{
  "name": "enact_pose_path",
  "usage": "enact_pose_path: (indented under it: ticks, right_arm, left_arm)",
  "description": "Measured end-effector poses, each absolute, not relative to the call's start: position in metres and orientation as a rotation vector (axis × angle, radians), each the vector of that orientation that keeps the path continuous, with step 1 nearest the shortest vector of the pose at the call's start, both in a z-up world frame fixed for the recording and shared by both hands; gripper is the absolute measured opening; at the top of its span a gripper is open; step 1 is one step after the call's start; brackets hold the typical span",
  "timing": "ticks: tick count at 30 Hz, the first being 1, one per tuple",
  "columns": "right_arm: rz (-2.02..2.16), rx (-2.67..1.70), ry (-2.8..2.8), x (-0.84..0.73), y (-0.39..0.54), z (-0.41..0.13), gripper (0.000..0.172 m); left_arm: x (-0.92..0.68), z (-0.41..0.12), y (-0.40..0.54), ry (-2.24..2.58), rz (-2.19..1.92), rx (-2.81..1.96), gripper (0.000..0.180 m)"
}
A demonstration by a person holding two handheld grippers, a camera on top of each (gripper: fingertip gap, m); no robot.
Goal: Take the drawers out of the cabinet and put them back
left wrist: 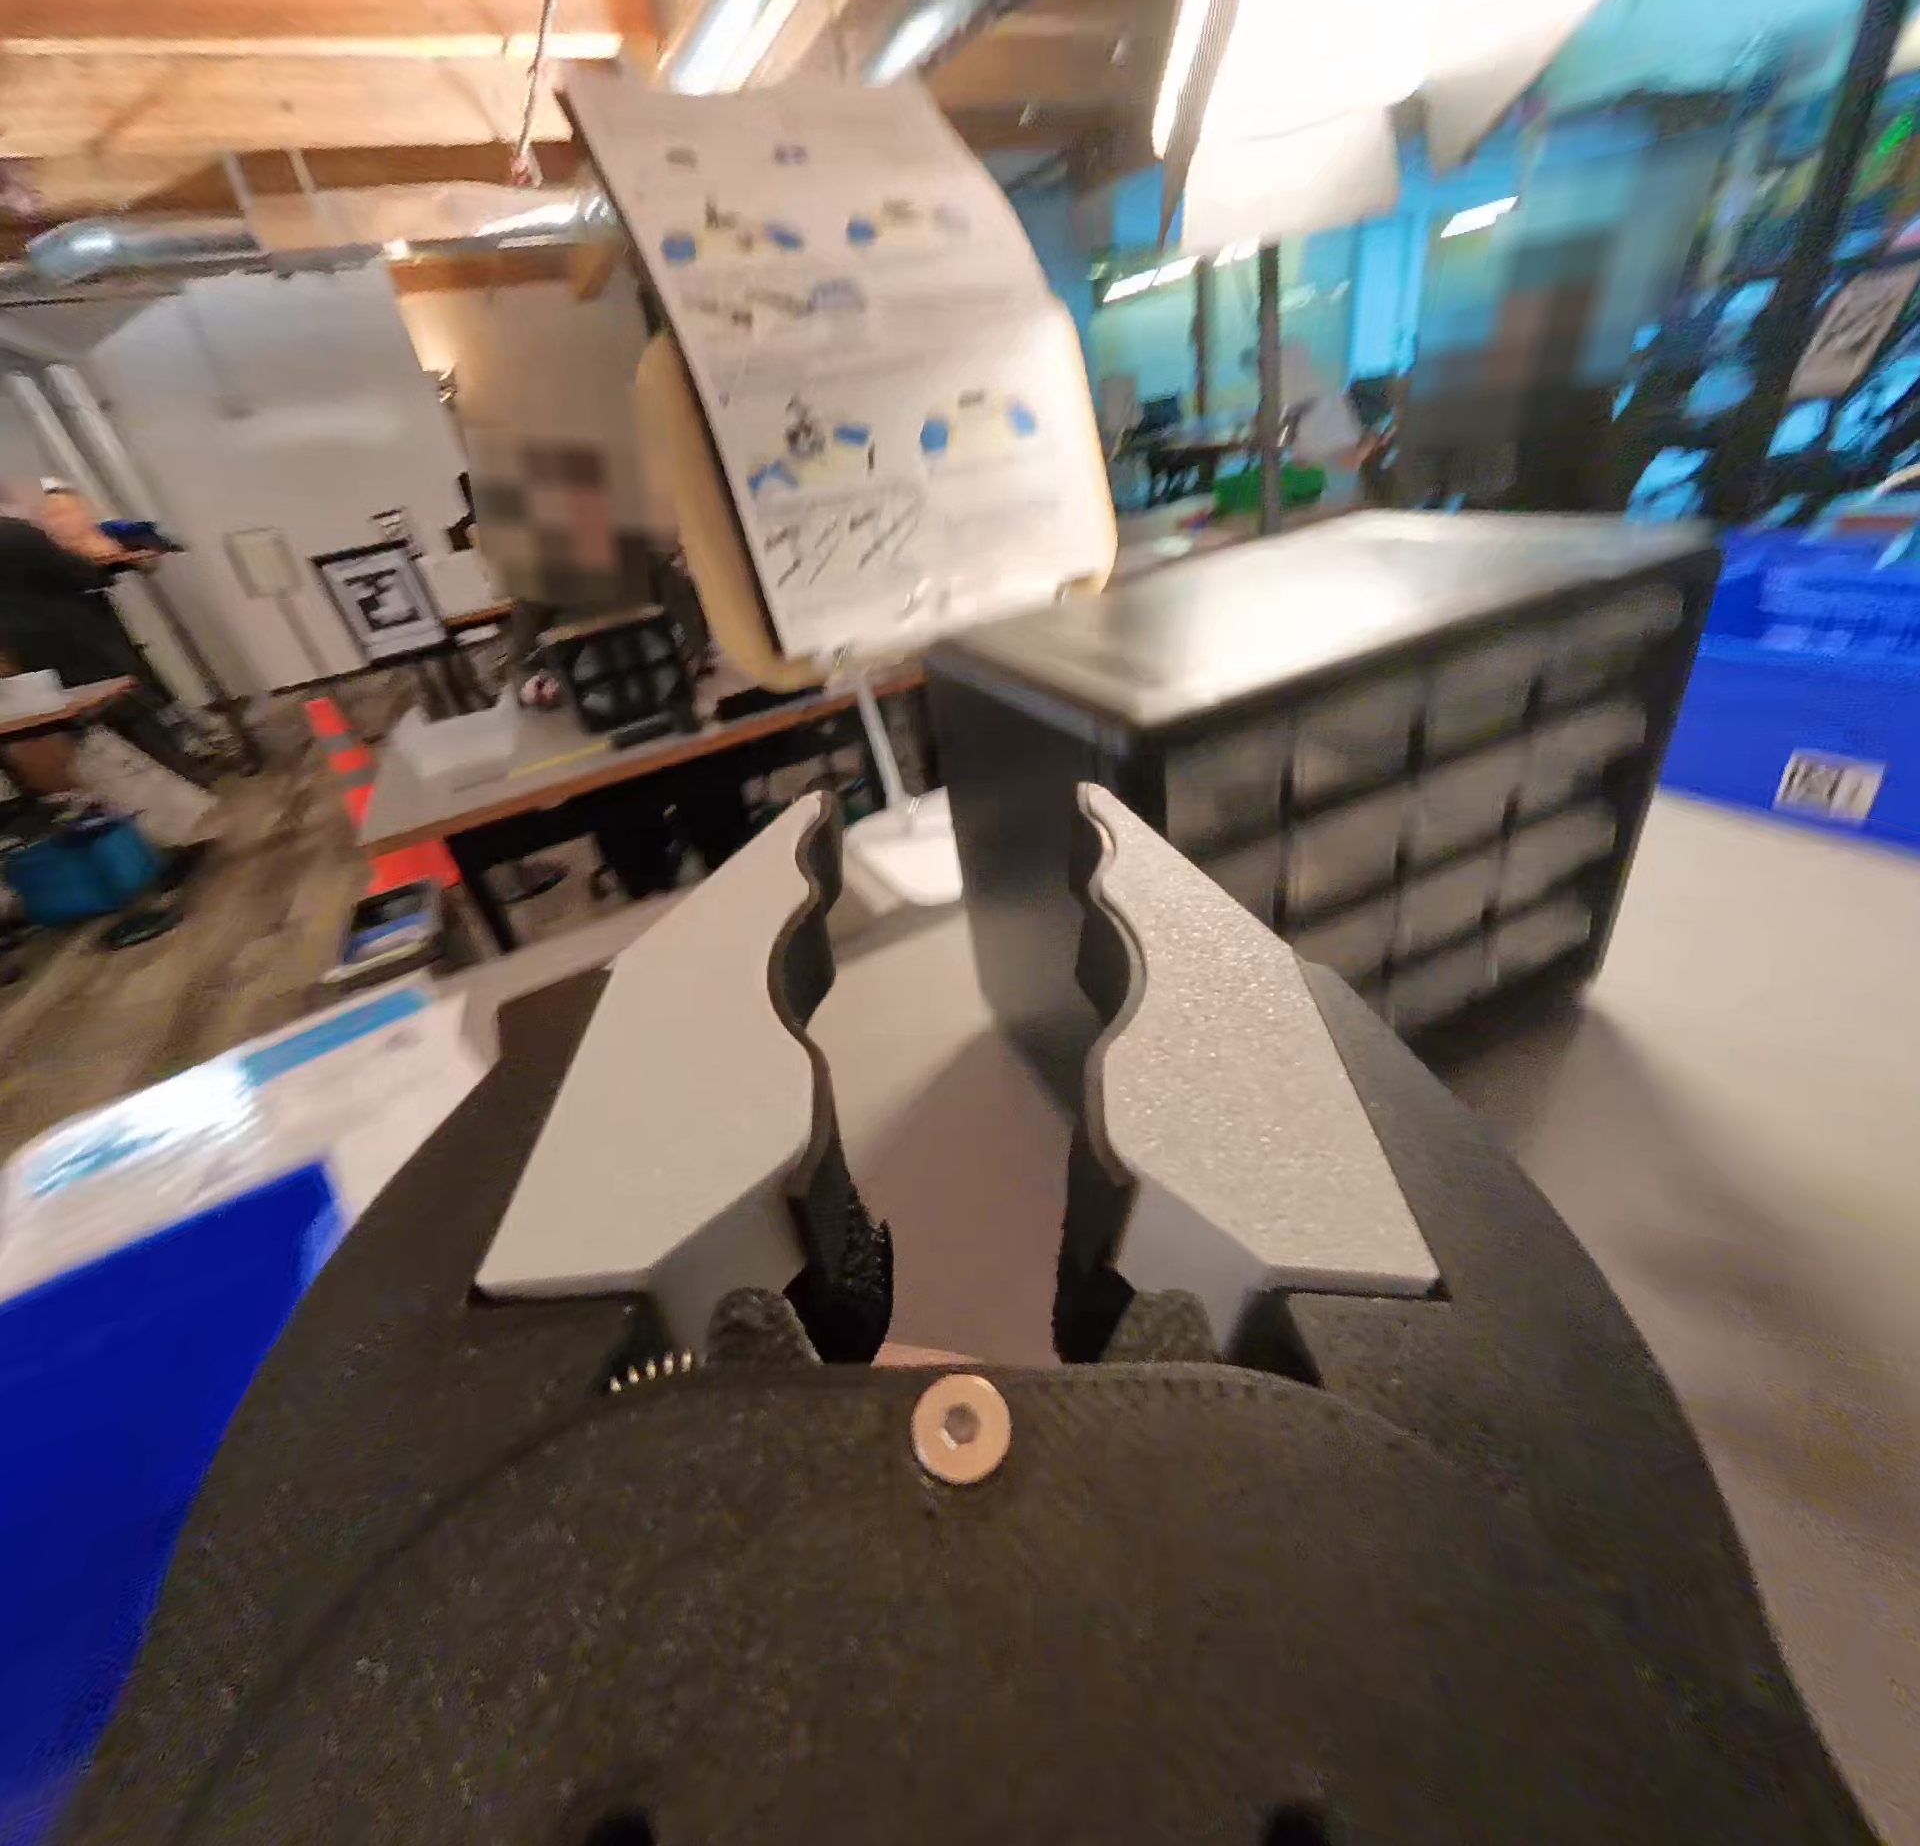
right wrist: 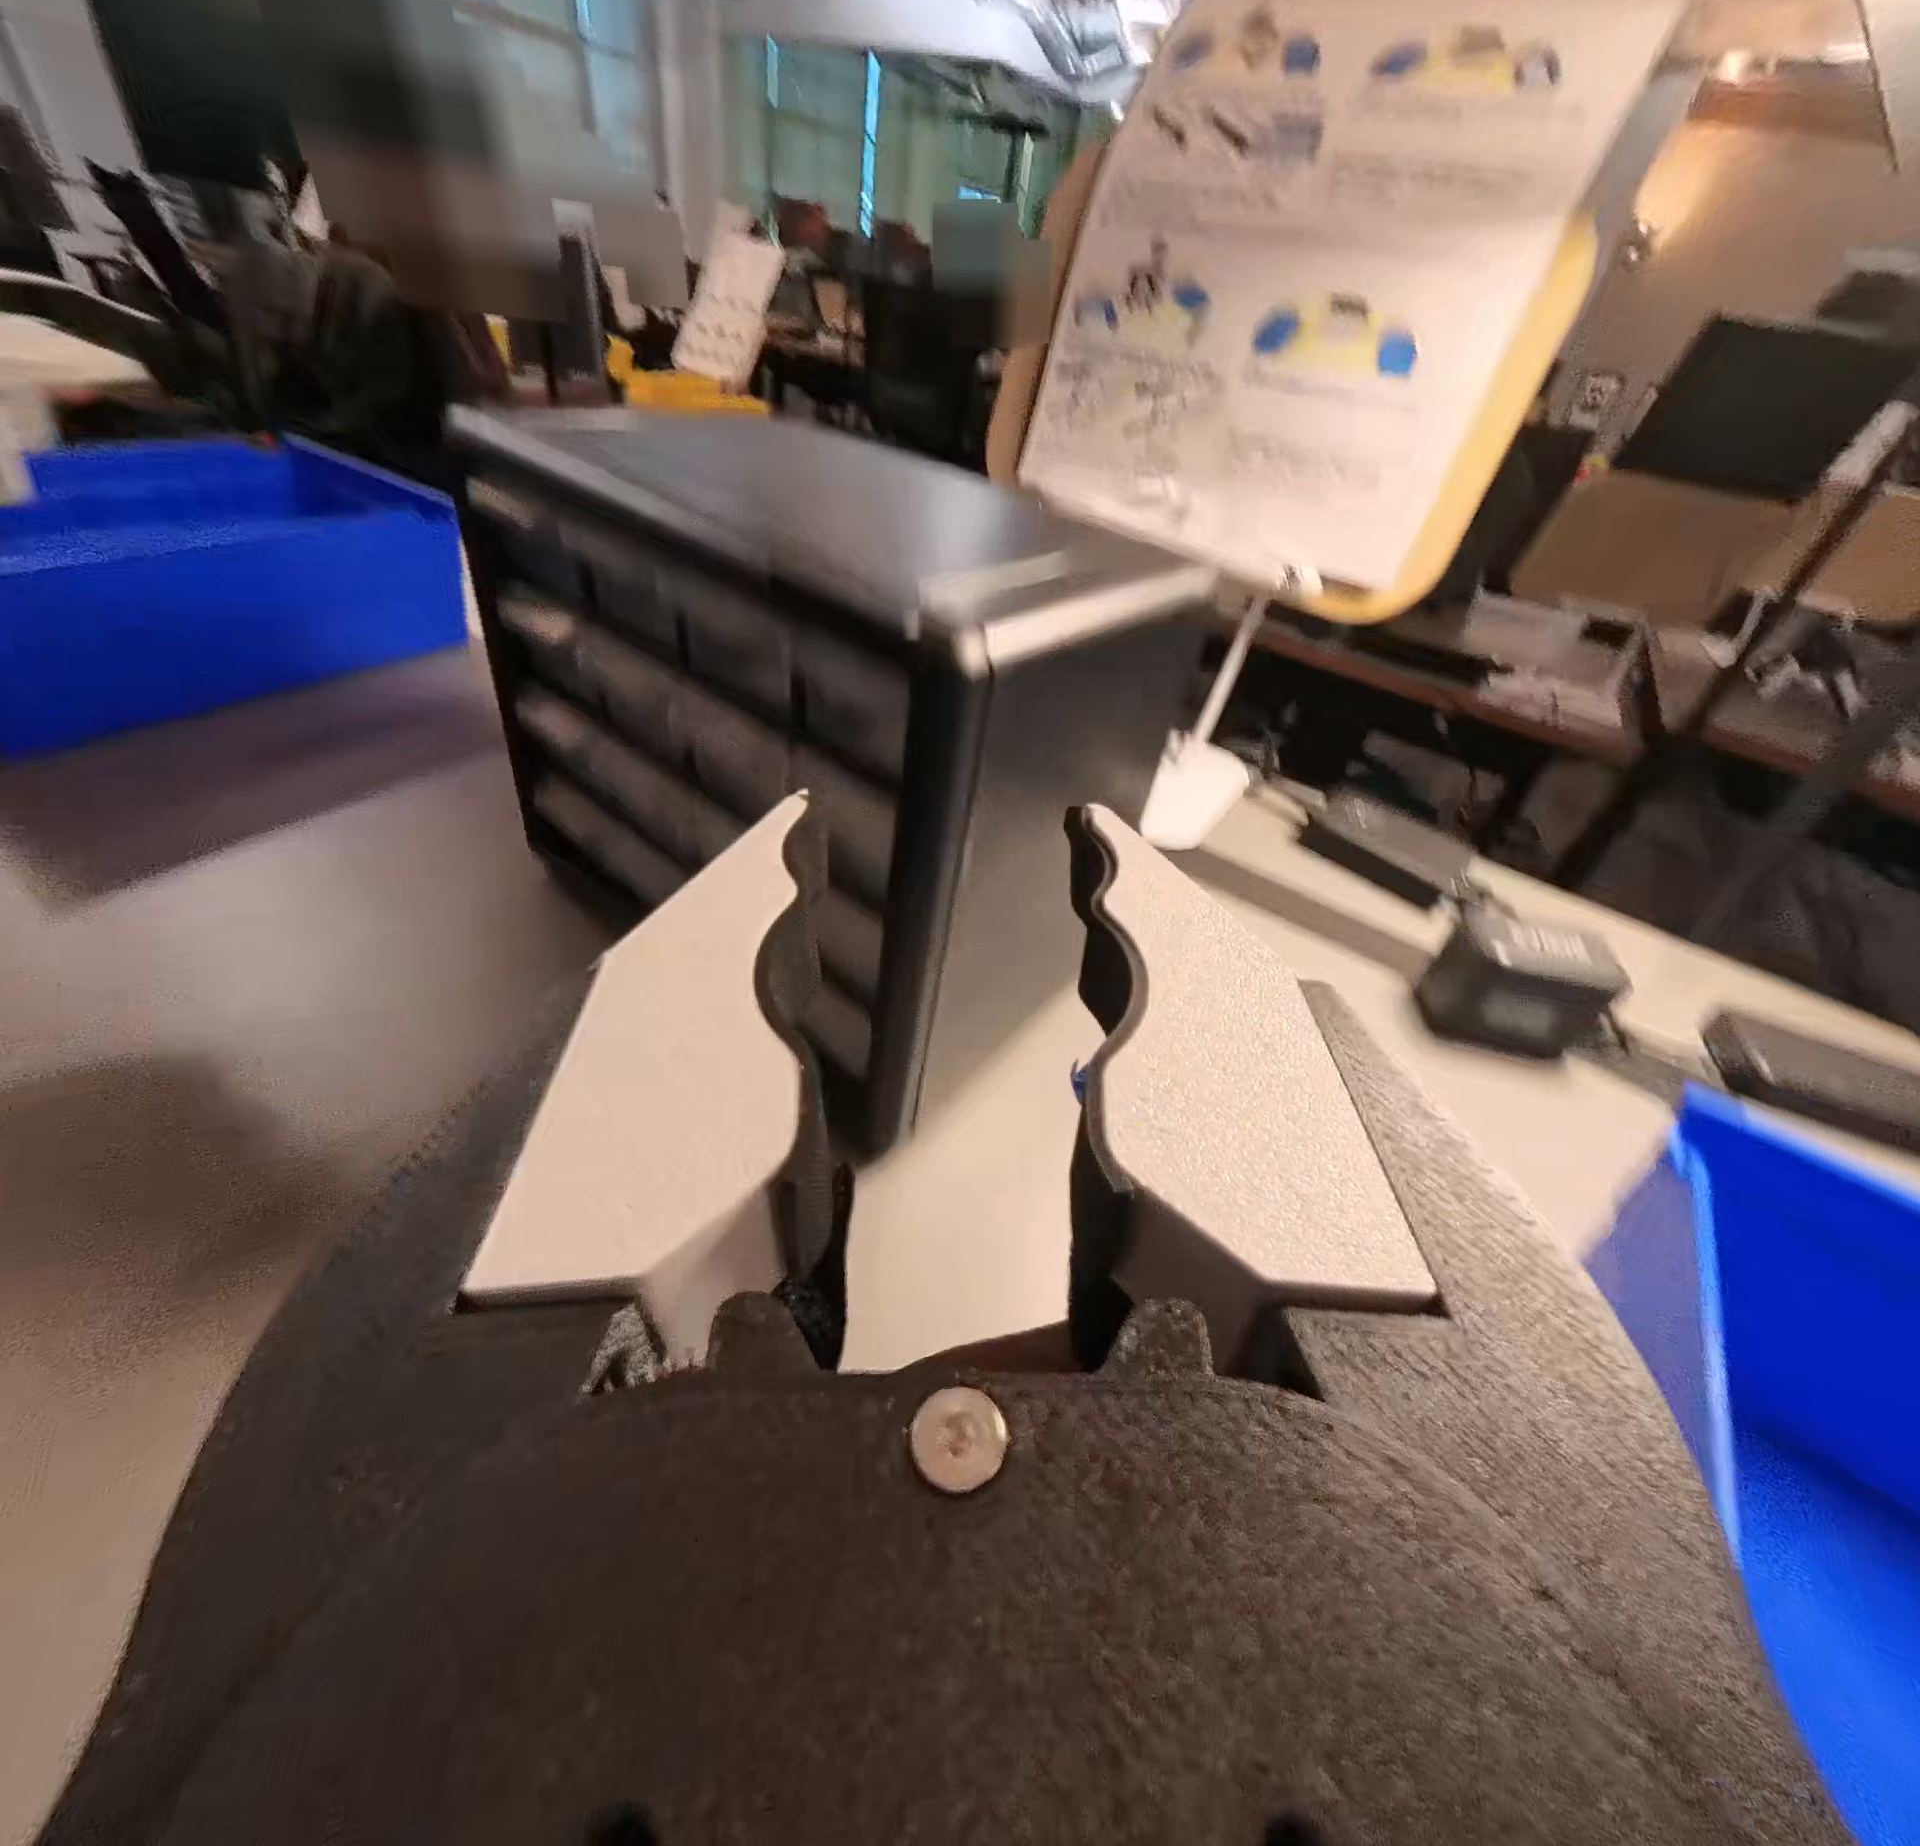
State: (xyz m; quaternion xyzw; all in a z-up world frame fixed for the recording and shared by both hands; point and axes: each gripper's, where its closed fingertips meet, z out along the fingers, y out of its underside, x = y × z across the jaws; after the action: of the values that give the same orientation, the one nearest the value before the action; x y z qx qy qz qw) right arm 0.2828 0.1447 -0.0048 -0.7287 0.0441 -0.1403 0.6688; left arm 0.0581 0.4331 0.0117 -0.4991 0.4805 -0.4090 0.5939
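A black cabinet [left wrist: 1351,757] with several rows of small dark drawers stands on a grey table [left wrist: 1714,1121]. All the drawers I can see sit in their slots. My left gripper [left wrist: 956,820] is open and empty, off the cabinet's left end, pointing at its side panel. In the right wrist view the cabinet [right wrist: 727,653] stands ahead. My right gripper [right wrist: 940,820] is open and empty, off the cabinet's right front corner. Neither gripper touches the cabinet. Both views are blurred by motion.
A clipboard with a printed sheet [left wrist: 862,362] stands on a thin white stand behind the cabinet; it also shows in the right wrist view [right wrist: 1309,269]. Blue bins [left wrist: 1808,684] [right wrist: 208,591] [right wrist: 1818,1381] flank the cabinet. A dark device [right wrist: 1517,975] lies at right. People sit at far tables.
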Motion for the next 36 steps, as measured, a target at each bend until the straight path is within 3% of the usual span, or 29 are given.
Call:
enact_pose_path:
  ticks: [4, 11, 13, 36]
  right_arm:
    - [-0.268, -1.546, 0.040, 0.301, 0.211, 0.046, 0.056]
    - [-0.080, -1.192, 0.140, 0.340, 0.226, 0.052, 0.053]
    - [-0.118, -1.144, 0.120, 0.340, 0.217, 0.045, 0.053]
    - [0.071, -1.359, -0.021, 0.307, 0.224, 0.005, 0.059]
  left_arm:
    - [0.134, 0.038, 0.477, 1.026, -1.157, -1.163, 0.046]
    - [0.165, -0.062, 0.526, 0.735, -1.266, -1.248, 0.039]
    - [0.164, -0.073, 0.524, 0.755, -1.253, -1.285, 0.045]
    - [0.144, 0.002, 0.437, 0.968, -1.457, -0.948, 0.056]
